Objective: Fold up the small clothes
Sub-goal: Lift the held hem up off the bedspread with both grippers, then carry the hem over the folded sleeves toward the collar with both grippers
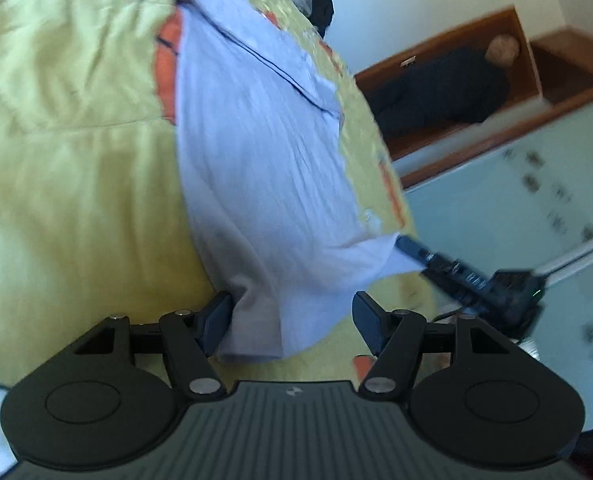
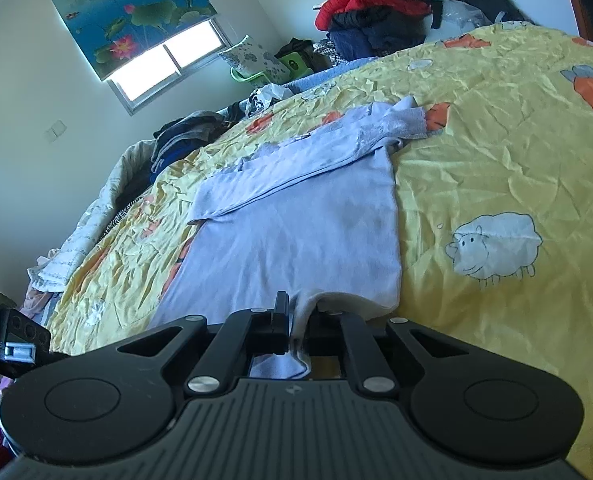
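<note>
A pale lilac long-sleeved top [image 2: 308, 216] lies flat on the yellow bedspread [image 2: 496, 152], its sleeves folded across the body. My right gripper [image 2: 296, 320] is shut on the near hem of the top. In the left wrist view my left gripper [image 1: 292, 320] is open, its fingers on either side of a hem corner of the top [image 1: 256, 168] without pinching it. The right gripper's fingers [image 1: 416, 250] hold the other hem corner at the right of that view.
A pile of red and dark clothes [image 2: 380, 4] sits at the head of the bed. More clothes [image 2: 184, 136] and a quilted blanket [image 2: 76, 248] lie along the far side. A wooden frame [image 1: 456, 92] and tiled floor [image 1: 536, 200] flank the bed.
</note>
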Demonstrator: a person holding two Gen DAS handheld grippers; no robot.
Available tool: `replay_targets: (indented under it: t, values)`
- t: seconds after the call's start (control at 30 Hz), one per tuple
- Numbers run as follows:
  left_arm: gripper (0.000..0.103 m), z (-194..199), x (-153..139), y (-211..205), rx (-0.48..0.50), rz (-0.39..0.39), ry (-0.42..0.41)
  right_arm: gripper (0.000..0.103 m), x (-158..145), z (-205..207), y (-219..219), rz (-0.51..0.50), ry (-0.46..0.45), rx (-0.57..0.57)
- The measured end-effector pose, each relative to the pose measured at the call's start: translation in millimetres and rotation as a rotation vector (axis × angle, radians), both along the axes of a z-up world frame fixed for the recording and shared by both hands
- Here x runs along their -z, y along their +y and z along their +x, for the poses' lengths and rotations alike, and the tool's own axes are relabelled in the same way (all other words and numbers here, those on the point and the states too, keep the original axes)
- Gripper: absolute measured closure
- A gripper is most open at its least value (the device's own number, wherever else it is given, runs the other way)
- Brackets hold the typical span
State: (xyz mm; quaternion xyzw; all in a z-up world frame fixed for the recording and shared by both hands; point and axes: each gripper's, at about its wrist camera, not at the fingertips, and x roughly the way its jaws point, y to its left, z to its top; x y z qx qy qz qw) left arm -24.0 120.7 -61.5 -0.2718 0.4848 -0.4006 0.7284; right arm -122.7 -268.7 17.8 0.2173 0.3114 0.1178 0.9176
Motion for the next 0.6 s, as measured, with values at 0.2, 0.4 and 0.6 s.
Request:
replay_targets:
  t: [0.2,0.4,0.6]
  values:
    - [0.09,-9.9,-11.8,-12.0,-0.067,0.214,-0.068,0.092,-0.7,0.4,-2.0,0.001,-0.004,-0.002]
    - [0.097,-34.4,-35.9,-35.4,-0.123,0.44,-0.263,0.092,1.0,0.2,-1.0,-0.001,0.003,-0.003]
    - [0.097,-41.3,-69.2,-58.5,-0.164,0.556,-0.46,0.092,-10.3,-0.2,0.6,-0.021,-0.048,0.014]
